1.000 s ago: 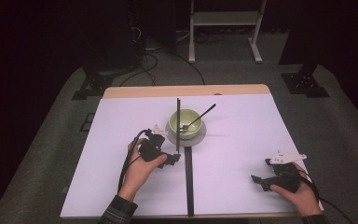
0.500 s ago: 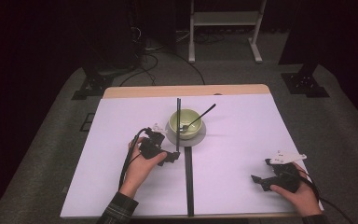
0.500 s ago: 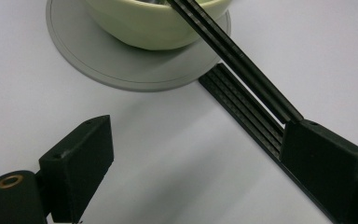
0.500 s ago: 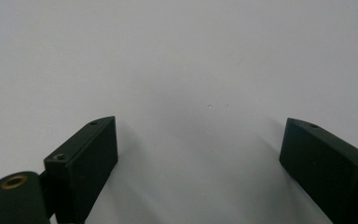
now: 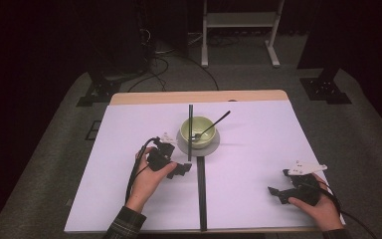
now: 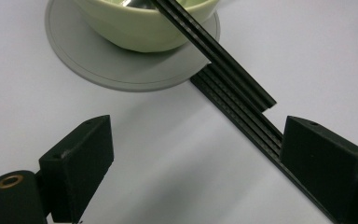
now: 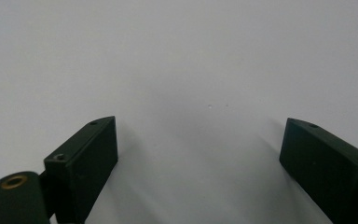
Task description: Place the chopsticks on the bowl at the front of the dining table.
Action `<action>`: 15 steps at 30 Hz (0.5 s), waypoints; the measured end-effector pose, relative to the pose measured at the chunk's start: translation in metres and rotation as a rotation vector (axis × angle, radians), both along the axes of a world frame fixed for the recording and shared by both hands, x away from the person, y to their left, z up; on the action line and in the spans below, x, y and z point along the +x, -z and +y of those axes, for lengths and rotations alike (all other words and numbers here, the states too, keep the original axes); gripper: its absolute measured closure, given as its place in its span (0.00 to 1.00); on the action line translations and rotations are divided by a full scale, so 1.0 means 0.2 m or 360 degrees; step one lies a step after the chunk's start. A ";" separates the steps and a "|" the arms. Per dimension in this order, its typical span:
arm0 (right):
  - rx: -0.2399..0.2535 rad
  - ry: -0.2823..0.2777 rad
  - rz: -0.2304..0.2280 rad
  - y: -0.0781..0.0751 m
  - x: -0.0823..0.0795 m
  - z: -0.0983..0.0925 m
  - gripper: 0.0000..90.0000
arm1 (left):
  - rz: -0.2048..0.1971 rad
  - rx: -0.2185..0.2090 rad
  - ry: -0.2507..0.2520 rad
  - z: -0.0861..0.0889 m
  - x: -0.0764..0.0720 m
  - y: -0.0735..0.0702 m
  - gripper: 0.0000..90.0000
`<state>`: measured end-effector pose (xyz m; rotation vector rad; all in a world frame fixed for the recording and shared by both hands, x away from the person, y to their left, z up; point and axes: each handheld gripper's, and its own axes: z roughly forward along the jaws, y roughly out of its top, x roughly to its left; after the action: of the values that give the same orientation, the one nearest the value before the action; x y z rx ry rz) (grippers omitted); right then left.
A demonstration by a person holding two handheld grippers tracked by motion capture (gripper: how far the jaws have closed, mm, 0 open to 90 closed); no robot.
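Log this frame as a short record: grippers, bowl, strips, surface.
left gripper: open, on the white sheet, jaws pointing toward the bowl
right gripper: open, over bare sheet at the near right
bowl: pale green, on a grey saucer, utensil inside
strips: one black strip propped over the bowl, another flat on the sheet
surface: white sheet
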<state>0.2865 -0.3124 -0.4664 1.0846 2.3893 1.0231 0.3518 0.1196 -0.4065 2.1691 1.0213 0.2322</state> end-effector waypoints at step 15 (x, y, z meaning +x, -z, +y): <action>0.0000 0.0000 -0.0003 0.00 0.00 0.00 0.11 | -0.0098 -0.0043 0.0052 0.13 -0.12 -0.07 0.10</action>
<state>0.2864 -0.3124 -0.4664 1.0834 2.3880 1.0239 0.3276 0.1461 -0.3930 2.1393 0.9488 0.2666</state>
